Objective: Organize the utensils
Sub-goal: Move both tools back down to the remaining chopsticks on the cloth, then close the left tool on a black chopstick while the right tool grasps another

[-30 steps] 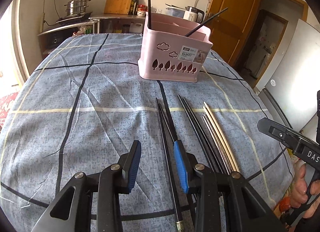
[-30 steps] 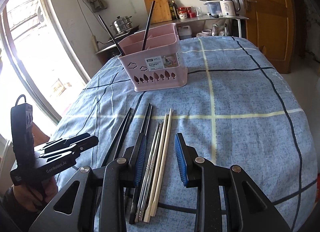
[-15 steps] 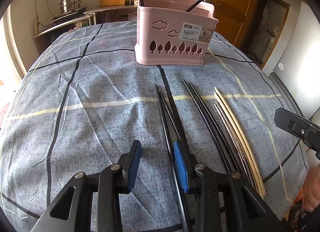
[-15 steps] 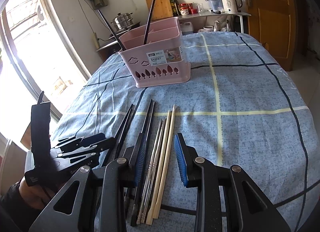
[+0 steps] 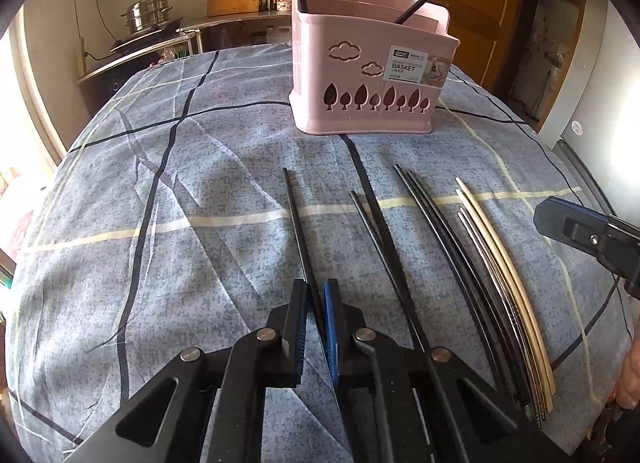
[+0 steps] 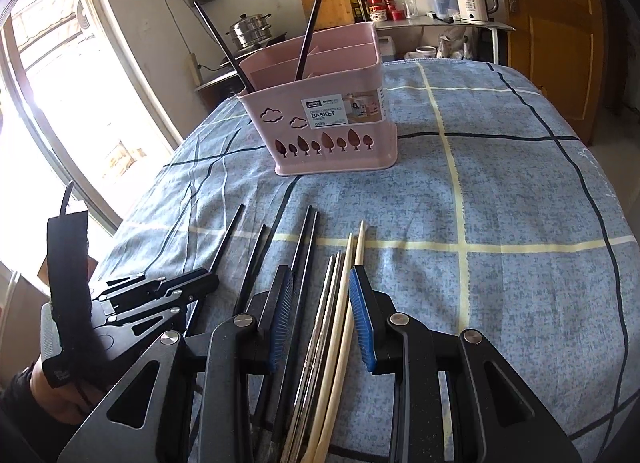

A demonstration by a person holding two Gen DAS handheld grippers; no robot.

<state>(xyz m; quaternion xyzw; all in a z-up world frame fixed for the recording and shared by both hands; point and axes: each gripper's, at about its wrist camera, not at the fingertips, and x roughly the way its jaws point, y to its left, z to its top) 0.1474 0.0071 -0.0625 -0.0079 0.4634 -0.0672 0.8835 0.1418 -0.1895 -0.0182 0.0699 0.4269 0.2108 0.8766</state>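
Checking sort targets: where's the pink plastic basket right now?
The pink plastic basket stands upright at the far middle of the blue checked tablecloth, beyond the row of loose chopsticks, two black chopsticks already inside.

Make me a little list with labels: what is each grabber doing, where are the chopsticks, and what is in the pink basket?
left gripper: shut on one black chopstick
right gripper: open, over the metal and wooden chopsticks
on cloth: more black chopsticks between the two grippers' targets
basket: pink, upright, two black chopsticks leaning in it
next, probably: held chopstick goes to the basket
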